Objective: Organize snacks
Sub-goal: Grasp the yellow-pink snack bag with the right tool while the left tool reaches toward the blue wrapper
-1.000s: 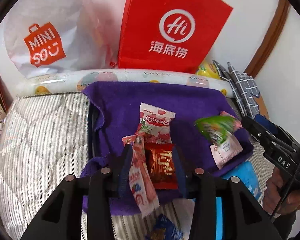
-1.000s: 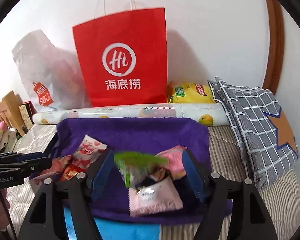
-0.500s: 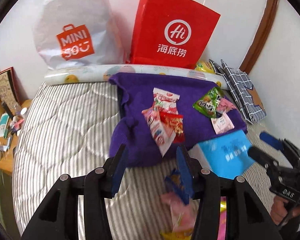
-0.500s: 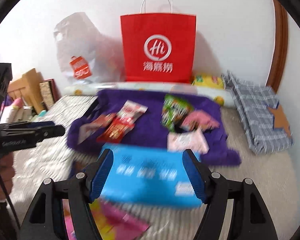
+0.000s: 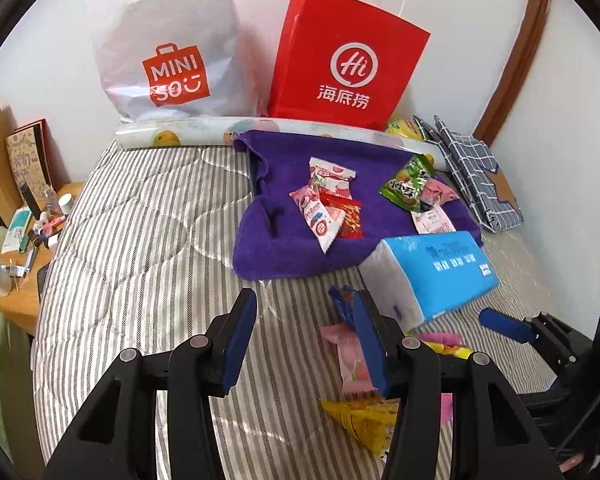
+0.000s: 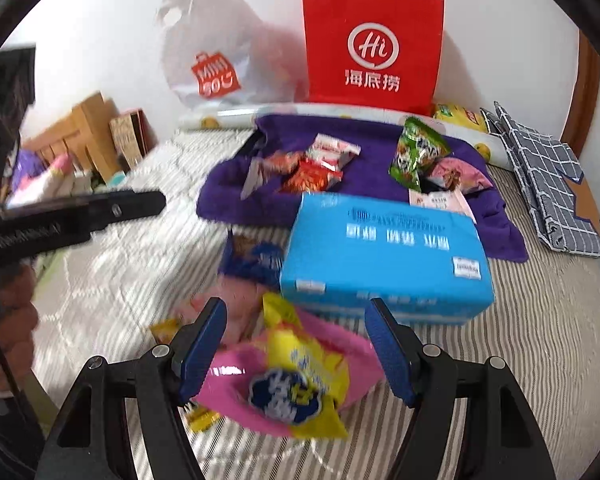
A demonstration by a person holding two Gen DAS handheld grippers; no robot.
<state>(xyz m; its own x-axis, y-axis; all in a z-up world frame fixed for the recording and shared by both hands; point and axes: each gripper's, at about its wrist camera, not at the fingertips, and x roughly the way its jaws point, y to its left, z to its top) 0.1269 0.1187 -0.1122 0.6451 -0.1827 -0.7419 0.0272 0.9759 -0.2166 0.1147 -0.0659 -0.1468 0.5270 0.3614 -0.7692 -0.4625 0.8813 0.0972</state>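
Note:
A purple towel (image 5: 268,248) (image 6: 364,168) lies on the striped bed and holds red and white snack packets (image 5: 332,204) (image 6: 316,164) on its left and a green packet (image 5: 408,182) (image 6: 418,152) with pink ones on its right. Loose snacks lie on the bed nearer me: a pink packet (image 5: 352,364), a blue one (image 5: 342,300) (image 6: 252,260), a yellow one (image 5: 360,420), and a pink-and-yellow bag (image 6: 296,380). My left gripper (image 5: 304,344) is open and empty above the bed. My right gripper (image 6: 296,352) is open over the pink-and-yellow bag.
A blue tissue pack (image 5: 432,276) (image 6: 384,256) lies in front of the towel. A red paper bag (image 5: 348,56) and a white Miniso bag (image 5: 168,48) stand at the wall behind a rolled sheet (image 5: 180,136). A checked cloth (image 5: 472,168) lies right; a cluttered desk (image 5: 16,240) stands left.
Both grippers have let go of their packets on the towel and pulled back toward me. The loose snacks and tissue pack have come into view.

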